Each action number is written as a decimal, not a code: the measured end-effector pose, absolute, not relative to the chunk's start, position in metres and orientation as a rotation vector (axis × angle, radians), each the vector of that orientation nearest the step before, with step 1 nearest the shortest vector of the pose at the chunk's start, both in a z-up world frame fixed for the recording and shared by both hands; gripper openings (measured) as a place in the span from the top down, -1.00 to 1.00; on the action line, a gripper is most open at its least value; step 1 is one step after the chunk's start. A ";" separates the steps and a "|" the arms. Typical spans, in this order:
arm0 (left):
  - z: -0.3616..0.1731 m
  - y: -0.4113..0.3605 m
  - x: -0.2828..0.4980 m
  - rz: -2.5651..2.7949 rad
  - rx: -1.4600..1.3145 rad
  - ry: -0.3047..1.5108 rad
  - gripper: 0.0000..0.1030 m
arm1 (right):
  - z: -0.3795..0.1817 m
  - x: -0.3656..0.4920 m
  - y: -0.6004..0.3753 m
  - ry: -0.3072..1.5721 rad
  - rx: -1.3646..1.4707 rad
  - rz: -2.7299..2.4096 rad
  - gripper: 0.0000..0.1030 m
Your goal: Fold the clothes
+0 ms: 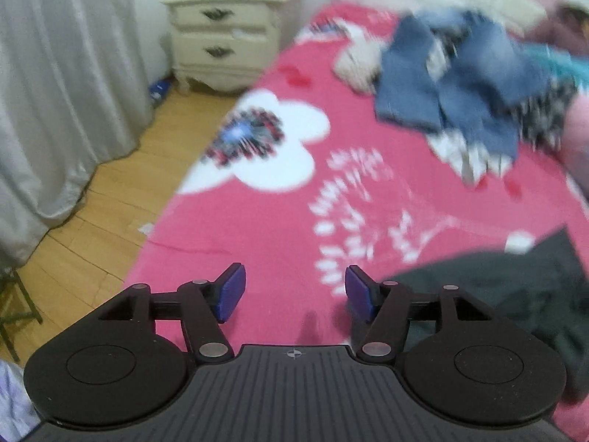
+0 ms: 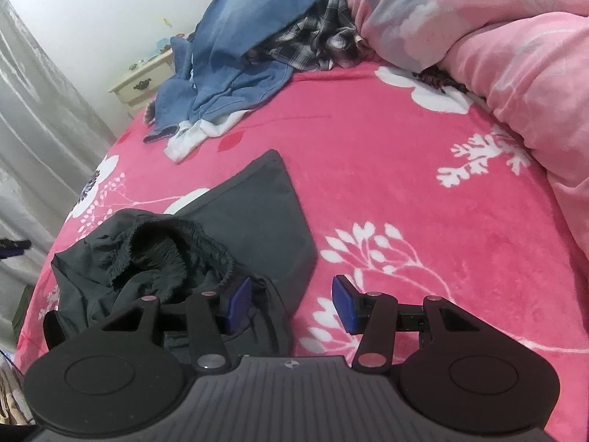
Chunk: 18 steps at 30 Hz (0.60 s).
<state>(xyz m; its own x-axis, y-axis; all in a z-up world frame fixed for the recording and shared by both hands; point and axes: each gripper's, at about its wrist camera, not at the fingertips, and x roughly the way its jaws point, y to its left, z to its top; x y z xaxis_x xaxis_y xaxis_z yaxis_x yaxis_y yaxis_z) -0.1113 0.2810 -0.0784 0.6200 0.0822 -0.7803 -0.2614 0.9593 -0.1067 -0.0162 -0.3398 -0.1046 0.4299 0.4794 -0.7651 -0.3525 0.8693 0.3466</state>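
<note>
Two hand-held grippers hover over a bed (image 2: 386, 140) spread with a pink floral blanket. The right gripper (image 2: 291, 304) has its jaws wide and holds nothing; it hangs at the near edge of a dark fleece-lined garment (image 2: 235, 228) that lies partly flat, its lined end bunched and open. The left gripper (image 1: 294, 293), jaws also wide and empty, is over bare blanket just left of that garment, in a blurred view. Farther up the bed sits a loose heap of jeans (image 2: 235, 55), a plaid shirt (image 2: 316, 37) and white cloth (image 2: 198, 134). The dark garment appears to be the piece in hand; folding it calls for smoothing the bunched end and gripping an edge.
</note>
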 end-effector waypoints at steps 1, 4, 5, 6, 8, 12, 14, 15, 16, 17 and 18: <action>-0.073 0.276 -0.112 0.185 -0.214 0.871 -0.17 | -0.105 -0.016 -0.339 1.002 0.137 0.524 0.00; -0.069 0.230 -0.102 0.056 -0.113 0.867 -0.18 | -0.106 -0.015 -0.334 1.007 0.127 0.532 -0.01; -0.068 0.214 -0.098 0.011 -0.078 0.866 -0.18 | -0.106 -0.015 -0.332 1.007 0.127 0.539 0.00; -0.071 0.194 -0.094 -0.041 -0.013 0.871 -0.20 | -0.105 -0.015 -0.330 1.005 0.128 0.545 0.00; -0.082 0.151 -0.085 -0.148 0.134 0.881 -0.25 | -0.104 -0.014 -0.326 1.000 0.130 0.557 -0.01; -0.106 0.078 -0.067 -0.298 0.386 0.882 -0.27 | -0.101 -0.016 -0.324 0.990 0.125 0.576 -0.01; -0.119 0.057 -0.056 -0.319 0.441 0.881 -0.27 | -0.103 -0.016 -0.325 0.994 0.123 0.576 -0.01; -0.124 0.051 -0.050 -0.319 0.433 0.885 -0.27 | -0.103 -0.016 -0.325 0.997 0.122 0.576 -0.01; -0.127 0.050 -0.043 -0.308 0.417 0.889 -0.27 | -0.104 -0.016 -0.326 0.999 0.121 0.576 -0.01; -0.130 0.049 -0.037 -0.293 0.399 0.893 -0.27 | -0.105 -0.016 -0.326 1.001 0.119 0.576 -0.01; -0.133 0.049 -0.030 -0.278 0.381 0.897 -0.28 | -0.106 -0.016 -0.327 1.004 0.118 0.576 -0.01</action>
